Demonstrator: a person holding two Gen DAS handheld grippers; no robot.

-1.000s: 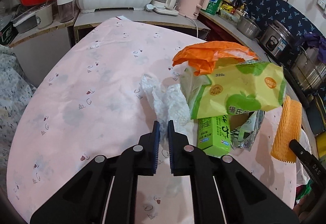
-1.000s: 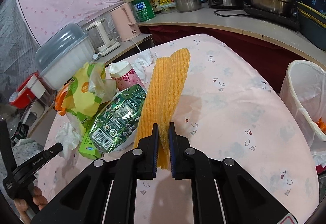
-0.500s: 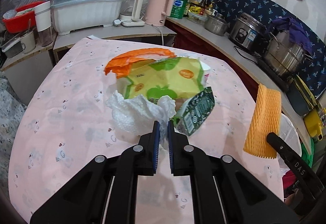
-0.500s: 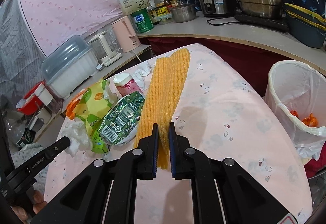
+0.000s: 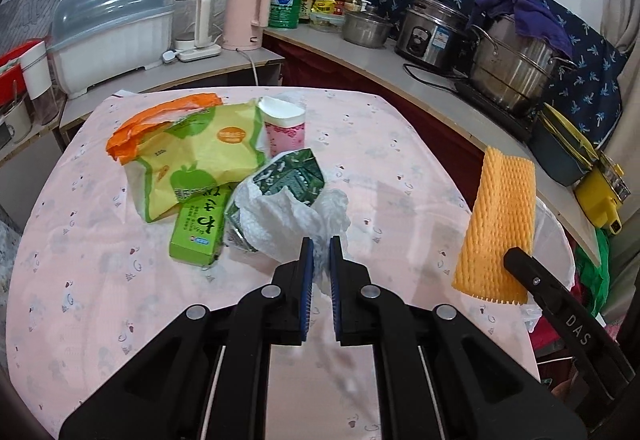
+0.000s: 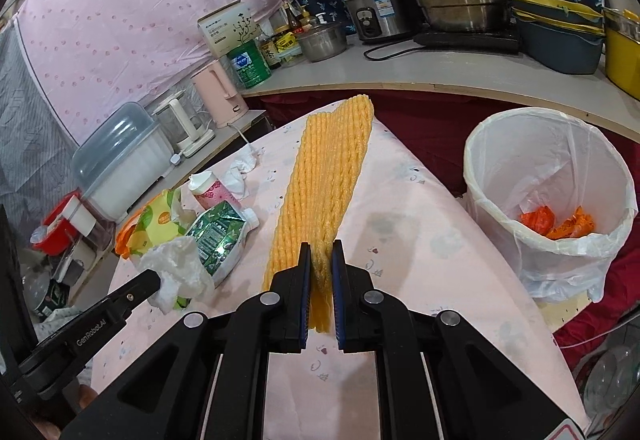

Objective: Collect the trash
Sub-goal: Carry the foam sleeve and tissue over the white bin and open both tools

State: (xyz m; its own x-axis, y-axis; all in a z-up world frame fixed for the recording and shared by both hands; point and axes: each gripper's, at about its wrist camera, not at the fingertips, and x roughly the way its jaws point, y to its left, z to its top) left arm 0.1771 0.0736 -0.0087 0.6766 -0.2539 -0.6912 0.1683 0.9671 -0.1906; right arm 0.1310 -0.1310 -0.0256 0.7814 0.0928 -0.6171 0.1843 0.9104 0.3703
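With both jaws clamped, left gripper (image 5: 319,264) on tissue (image 5: 288,224), right gripper (image 6: 321,272) on foam net (image 6: 320,196), release only above the right-hand bin (image 6: 496,196).

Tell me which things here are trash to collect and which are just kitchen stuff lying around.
Job:
crumpled tissue
orange foam net
yellow snack bag
green carton
green pouch
pink cup
lined bin

Lying about:
pink kettle
rice cooker
steel pot

Crumpled white tissue (image 5: 288,220) and orange foam net (image 6: 320,192), both apparently held aloft
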